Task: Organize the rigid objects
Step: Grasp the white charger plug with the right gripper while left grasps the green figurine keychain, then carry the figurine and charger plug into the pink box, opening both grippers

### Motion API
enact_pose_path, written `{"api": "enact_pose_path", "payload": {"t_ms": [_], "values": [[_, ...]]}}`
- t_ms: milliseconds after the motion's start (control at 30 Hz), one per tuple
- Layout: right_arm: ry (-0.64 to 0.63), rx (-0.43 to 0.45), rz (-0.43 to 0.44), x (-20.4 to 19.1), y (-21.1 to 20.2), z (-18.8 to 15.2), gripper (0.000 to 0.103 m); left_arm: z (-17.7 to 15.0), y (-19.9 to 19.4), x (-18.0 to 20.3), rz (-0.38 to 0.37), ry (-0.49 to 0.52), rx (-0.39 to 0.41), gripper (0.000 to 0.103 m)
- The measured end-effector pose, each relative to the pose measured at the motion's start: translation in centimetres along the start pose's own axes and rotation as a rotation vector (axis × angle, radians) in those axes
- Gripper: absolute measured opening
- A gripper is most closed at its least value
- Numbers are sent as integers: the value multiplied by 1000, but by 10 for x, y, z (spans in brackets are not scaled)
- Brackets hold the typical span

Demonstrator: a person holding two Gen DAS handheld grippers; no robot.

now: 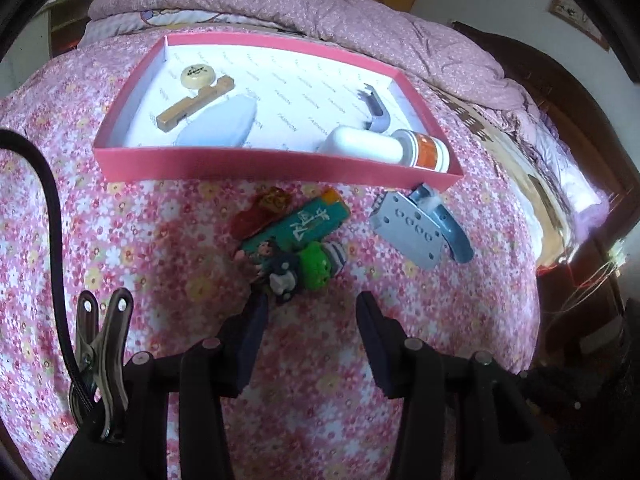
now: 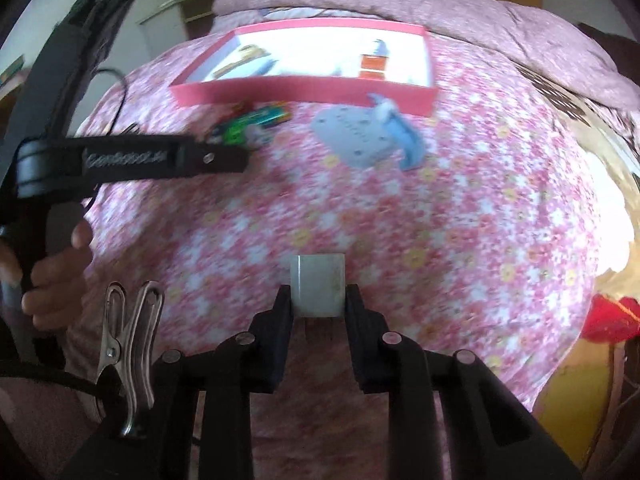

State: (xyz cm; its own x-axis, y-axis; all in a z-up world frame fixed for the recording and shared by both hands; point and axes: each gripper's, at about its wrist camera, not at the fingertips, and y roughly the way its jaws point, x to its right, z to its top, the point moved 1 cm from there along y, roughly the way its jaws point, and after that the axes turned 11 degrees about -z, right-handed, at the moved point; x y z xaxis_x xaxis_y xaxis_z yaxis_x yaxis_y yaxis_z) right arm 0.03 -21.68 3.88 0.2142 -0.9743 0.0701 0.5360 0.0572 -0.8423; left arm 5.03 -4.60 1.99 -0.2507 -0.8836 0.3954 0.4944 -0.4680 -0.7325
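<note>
A pink floral bedspread [image 1: 140,240] covers the bed. Ahead of the half-open, empty left gripper [image 1: 310,312] lie a toy cluster [image 1: 292,240] and pink box [image 1: 280,164], lining printed "FASHION". The right gripper [image 2: 317,300] clamps a pale block [image 2: 317,284].

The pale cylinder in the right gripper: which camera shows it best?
The right wrist view: the pale cylinder sits centred between the right gripper pads, which press on both its sides. The left wrist view does not show it at all.
</note>
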Motion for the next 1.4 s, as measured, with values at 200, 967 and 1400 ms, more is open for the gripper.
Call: {"api": "enact_pose_path", "payload": {"t_ms": [200, 967, 1400], "values": [[25, 44, -77, 14, 5, 8, 26, 8, 11, 10, 44, 6, 5, 48], [79, 101, -42, 17, 11, -5, 27, -6, 26, 33, 169, 227, 53, 52], [75, 103, -72, 11, 11, -4, 27, -17, -14, 8, 138, 189, 77, 52]]}}
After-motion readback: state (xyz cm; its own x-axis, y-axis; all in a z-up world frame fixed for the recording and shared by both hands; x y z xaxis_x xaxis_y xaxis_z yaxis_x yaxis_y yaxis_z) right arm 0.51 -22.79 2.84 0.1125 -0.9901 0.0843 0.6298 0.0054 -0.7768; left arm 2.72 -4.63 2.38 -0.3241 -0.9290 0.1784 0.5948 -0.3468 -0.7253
